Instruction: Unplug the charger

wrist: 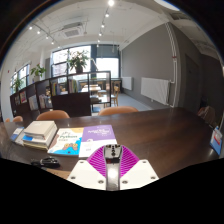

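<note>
My gripper [112, 152] is held above a dark wooden table [155, 128]. Its two white fingers with magenta pads [96, 160] are closed in on a narrow dark charger [112, 168] that stands upright between them, grey at its top end. Both pads press on its sides. No socket or power strip shows, and the charger's lower part is hidden below the fingers.
On the table beyond the fingers lie a purple book [99, 131], a blue book [68, 141], a stack of pale books [38, 132] and a small black object [50, 161]. Chairs [118, 110] stand at the far side of the table. A blue item [217, 140] sits at the right edge.
</note>
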`<action>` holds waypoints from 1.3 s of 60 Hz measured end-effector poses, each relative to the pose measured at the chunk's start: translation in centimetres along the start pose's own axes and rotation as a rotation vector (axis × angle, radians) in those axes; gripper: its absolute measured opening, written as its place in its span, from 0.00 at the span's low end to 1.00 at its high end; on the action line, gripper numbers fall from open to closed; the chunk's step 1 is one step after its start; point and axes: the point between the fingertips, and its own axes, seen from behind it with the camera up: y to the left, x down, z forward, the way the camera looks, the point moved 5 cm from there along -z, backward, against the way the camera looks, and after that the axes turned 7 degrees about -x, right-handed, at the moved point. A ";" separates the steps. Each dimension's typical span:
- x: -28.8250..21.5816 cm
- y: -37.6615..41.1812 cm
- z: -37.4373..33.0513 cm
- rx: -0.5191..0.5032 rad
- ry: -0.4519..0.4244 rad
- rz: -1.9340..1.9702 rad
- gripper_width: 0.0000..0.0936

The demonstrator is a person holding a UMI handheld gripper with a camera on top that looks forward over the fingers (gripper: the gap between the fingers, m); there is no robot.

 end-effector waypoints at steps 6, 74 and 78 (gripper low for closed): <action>5.4 -2.6 2.6 -0.022 0.118 0.000 0.14; 8.8 19.7 -28.1 -0.156 0.074 -0.035 0.83; 10.5 22.5 -29.7 -0.199 0.094 -0.053 0.85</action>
